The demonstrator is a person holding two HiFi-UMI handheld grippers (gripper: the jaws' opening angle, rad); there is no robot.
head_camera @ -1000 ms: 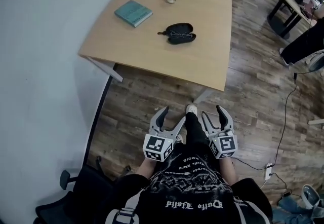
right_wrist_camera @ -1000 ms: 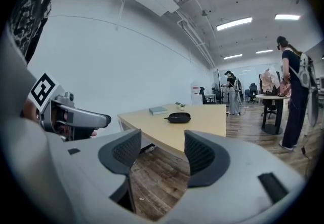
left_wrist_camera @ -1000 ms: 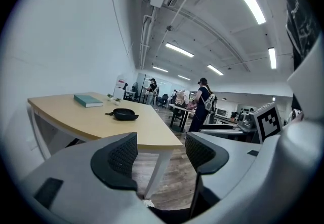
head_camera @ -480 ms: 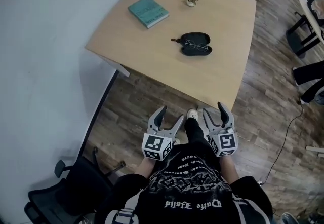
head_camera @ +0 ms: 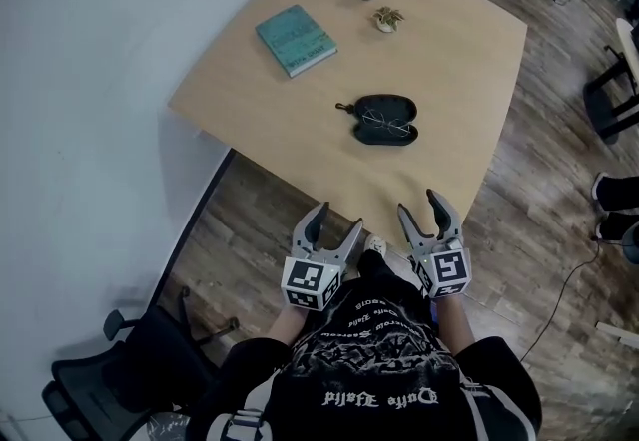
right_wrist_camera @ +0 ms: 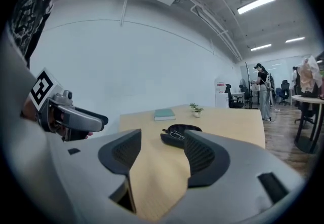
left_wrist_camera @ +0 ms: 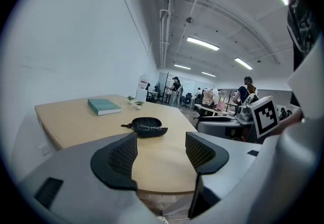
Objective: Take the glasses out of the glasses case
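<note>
The left hand-held gripper (head_camera: 336,221) and the right hand-held gripper (head_camera: 419,206) are held side by side close to the person's body. They hang over the wooden floor (head_camera: 270,220), just short of the near edge of the bench (head_camera: 454,80). Each hand-held gripper has its jaws spread wide with nothing between them, and only bare bench top shows through each gap.

The black glasses case (head_camera: 384,120) lies open on the bench ahead of both hand-held grippers, well apart from them. The glasses (head_camera: 383,116) lie inside it. In the left gripper view the case sits beyond the gap, slightly toward the left jaw. In the right gripper view it shows just past the tip of the right jaw, which partly hides it.

Beyond the case and off to the left of the left hand-held gripper's line lies a teal book (head_camera: 296,40). Farther ahead stand two small potted plants (head_camera: 387,20). Behind and to the left of the left hand-held gripper, a black office chair (head_camera: 110,384) stands on the floor.
</note>
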